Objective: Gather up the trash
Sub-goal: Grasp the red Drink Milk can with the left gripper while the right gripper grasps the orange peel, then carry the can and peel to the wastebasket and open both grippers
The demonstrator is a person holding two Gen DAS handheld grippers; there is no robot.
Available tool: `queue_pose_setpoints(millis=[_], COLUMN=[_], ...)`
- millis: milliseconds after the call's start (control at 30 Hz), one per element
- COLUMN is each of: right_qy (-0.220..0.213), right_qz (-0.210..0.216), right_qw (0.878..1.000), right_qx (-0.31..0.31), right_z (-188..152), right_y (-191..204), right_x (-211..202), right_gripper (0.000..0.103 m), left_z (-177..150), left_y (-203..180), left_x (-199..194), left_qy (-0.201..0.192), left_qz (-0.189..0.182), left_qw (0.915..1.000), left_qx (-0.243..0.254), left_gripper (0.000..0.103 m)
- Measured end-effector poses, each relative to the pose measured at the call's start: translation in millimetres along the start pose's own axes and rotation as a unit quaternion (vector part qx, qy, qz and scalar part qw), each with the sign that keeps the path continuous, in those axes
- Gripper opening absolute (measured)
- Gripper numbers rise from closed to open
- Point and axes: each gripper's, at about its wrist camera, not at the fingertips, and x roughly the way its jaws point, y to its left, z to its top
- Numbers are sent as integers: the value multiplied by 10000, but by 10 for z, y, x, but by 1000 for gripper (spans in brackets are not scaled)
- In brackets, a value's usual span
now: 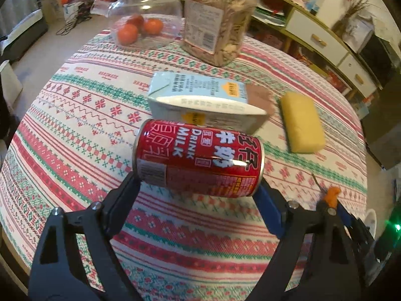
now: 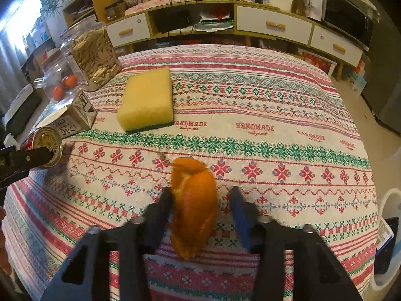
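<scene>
Looking out past both sets of jaws, I see a table under a patterned tablecloth [image 2: 263, 105] of red and green bands, and beyond its far edge a long low cabinet [image 2: 273, 22] with white drawers and open shelves.

Ahead of my left gripper [image 1: 198, 183], at the far side of the table, stand a big clear jar of pale snacks [image 1: 218, 22] and, left of it, a glass jar holding oranges [image 1: 140, 25]. Nearer, just beyond the jaws, a pale blue drink carton [image 1: 200, 100] lies on its side, directly behind what I hold. A yellow sponge [image 2: 147, 100] lies ahead and left of my right gripper [image 2: 200, 200], well apart from it.

My left jaws are clamped end to end on a red milk can [image 1: 198, 160], held sideways between the fingertips, with the carton close behind it. In the right view the can's gold end shows far left with a black finger across it.

My right jaws stand parted around an orange peel [image 2: 193, 208]; the left finger touches it, while the blue-padded right finger stands clear. Whether the peel rests on the cloth I cannot tell.
</scene>
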Motion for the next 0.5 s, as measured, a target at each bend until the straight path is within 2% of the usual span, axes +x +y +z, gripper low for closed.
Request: queue_pose_setpoints(millis=[233, 500], right_qy=[63, 39], right_qz=[175, 14], right_qw=[9998, 10000], right_qx=[71, 57], right_z=[-27, -92], right_y=[-116, -294], right_x=[-120, -404], right_gripper=[27, 26], left_z=[-100, -212], left_y=[-191, -427], left_x=[-206, -290], left_qy=[-120, -108], left_qz=[-277, -500], left_qw=[9988, 9965], left_qx=[377, 661], left_gripper=[88, 88])
